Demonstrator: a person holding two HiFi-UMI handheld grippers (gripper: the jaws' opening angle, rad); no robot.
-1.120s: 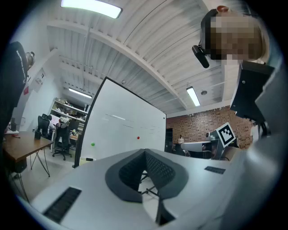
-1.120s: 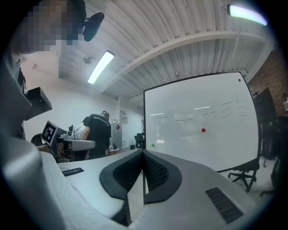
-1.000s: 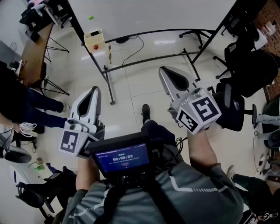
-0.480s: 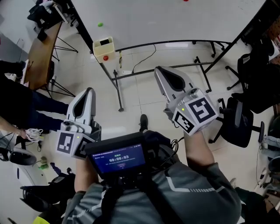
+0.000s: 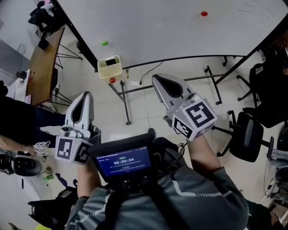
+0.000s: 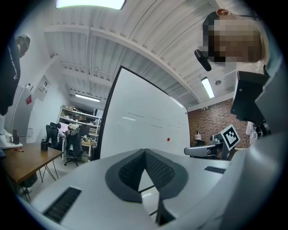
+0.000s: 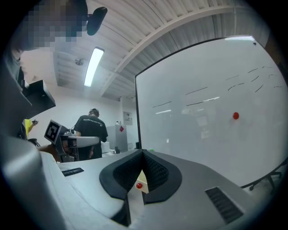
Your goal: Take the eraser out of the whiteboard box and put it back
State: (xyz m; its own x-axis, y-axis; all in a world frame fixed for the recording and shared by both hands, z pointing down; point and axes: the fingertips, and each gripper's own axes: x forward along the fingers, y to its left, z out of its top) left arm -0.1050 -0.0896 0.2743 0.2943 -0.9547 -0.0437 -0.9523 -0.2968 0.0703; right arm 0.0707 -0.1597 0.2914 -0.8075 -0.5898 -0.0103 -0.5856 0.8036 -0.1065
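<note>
A cream whiteboard box (image 5: 110, 67) hangs at the lower left corner of the whiteboard (image 5: 171, 31). A dark block, probably the eraser (image 5: 110, 61), lies inside it, and a red magnet (image 5: 112, 80) sits on its front. My left gripper (image 5: 83, 96) is held level, below and left of the box, shut and empty. The right gripper (image 5: 157, 79) is to the right of the box, also shut with nothing in it. In the right gripper view the box (image 7: 142, 187) shows small through the gap under the closed pads (image 7: 155, 173). Neither gripper touches the box.
The whiteboard's black stand legs (image 5: 126, 108) spread over the tiled floor ahead. A wooden desk (image 5: 42, 67) and a person (image 5: 13, 121) are at the left, and office chairs (image 5: 245, 134) at the right. Green (image 5: 104, 43) and red (image 5: 204, 13) magnets stick on the board.
Both grippers have moved forward towards the whiteboard, and the box and board have drawn nearer in the head view. Both jaws stayed shut.
</note>
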